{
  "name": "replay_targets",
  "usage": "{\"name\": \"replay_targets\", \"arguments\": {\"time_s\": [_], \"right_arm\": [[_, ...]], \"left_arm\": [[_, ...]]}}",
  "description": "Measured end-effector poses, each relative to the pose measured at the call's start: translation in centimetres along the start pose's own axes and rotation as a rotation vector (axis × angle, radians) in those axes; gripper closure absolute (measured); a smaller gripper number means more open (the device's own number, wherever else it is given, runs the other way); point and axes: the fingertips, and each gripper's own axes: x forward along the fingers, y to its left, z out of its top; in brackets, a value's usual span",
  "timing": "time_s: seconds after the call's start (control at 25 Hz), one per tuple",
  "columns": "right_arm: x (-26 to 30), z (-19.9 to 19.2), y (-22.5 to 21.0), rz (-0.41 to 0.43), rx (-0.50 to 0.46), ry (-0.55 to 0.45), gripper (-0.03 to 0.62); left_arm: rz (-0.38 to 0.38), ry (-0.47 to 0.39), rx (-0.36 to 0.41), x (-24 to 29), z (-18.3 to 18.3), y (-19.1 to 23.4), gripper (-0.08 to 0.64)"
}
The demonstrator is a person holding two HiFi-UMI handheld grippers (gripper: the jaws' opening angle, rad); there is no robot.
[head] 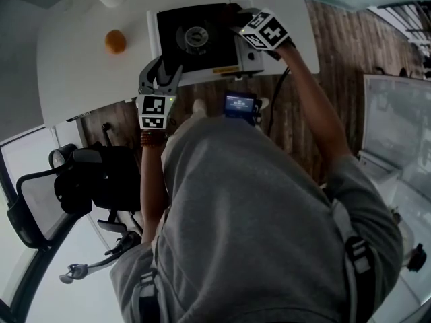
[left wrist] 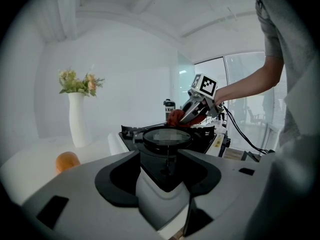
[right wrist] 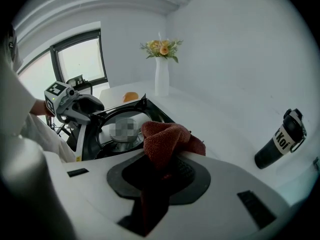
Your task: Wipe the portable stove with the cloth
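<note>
Rust-red terry cloth [right wrist: 166,136] — bunched, nubbly — sits pinched tight in the right gripper [right wrist: 162,170] at the black-topped silver portable stove's [head: 170,54] far right corner; the left gripper [left wrist: 162,156] stands spread at its near edge.

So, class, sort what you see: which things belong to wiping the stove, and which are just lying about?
For the job: stove; cloth; right tool, shut on the cloth.

Lying about: orange; vase of flowers; bottle; chair.
</note>
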Motion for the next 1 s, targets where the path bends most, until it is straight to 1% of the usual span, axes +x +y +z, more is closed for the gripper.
{"name": "replay_targets", "arguments": {"time_s": [0.24,0.4,0.76,1.0], "right_arm": [[-0.1,-0.2,1.6,0.000,-0.040,0.006,0.502],[-0.3,-0.4,3.0,0.034,-0.019,-0.015,0.502],[-1.0,-1.3,5.7,0.104,-0.012,-0.028,0.503],[-1.6,-1.8,7.4,0.143,-0.030,-0.019,0.503]], "left_arm": [[0.003,-0.001,-0.002,0.0,-0.2,0.1,0.321],[0.002,-0.001,-0.004,0.0,-0.1,0.1,0.319],[0.006,-0.007,-0.005,0.0,-0.1,0.1,0.320],[0.008,-0.009,-0.002,0.0,-0.1,0.1,0.319]]}}
